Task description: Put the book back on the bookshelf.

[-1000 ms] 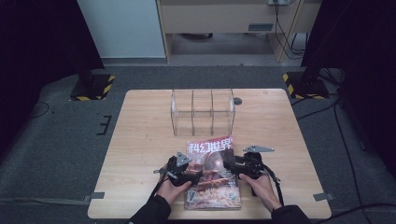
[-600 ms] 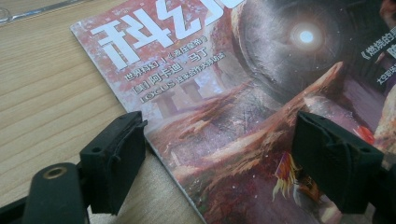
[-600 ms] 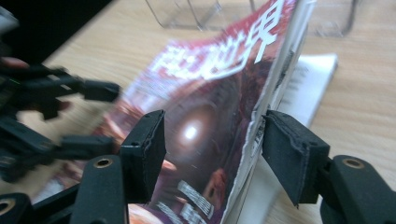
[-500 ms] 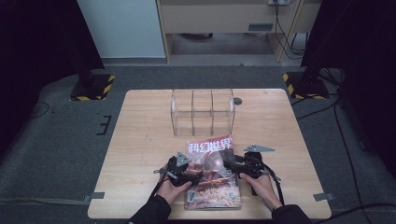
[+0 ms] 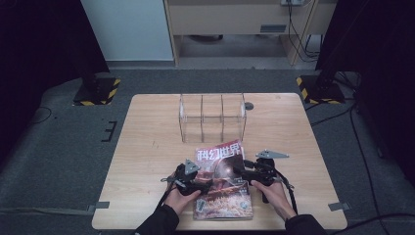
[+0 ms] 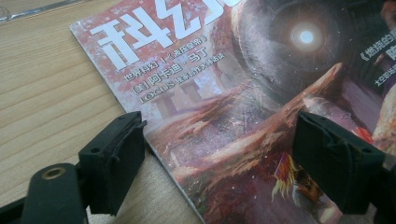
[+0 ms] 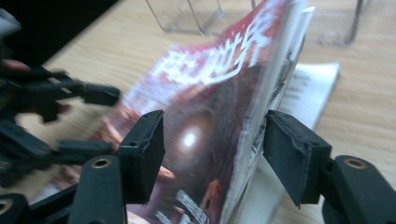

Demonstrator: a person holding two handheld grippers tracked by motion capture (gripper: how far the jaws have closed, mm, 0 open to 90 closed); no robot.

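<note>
Magazine (image 5: 222, 183) lay with right edge raised between parted right tongs (image 7: 215, 140), left tongs (image 6: 219, 140) parted astride its left edge (neither clamped); nothing had shifted, grasp still pending.

High view is looking forward and down from above the near table (image 5: 147, 147) edge. Both gripper views are looking close along their jaws, sharing the magazine (image 6: 224, 107) cover.

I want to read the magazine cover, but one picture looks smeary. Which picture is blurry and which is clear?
The right gripper view is blurry: the magazine and its white letters smear there. The left gripper view is sharp enough that the cover's print is readable. The high view is clear but dim, dark at its sides.
</note>
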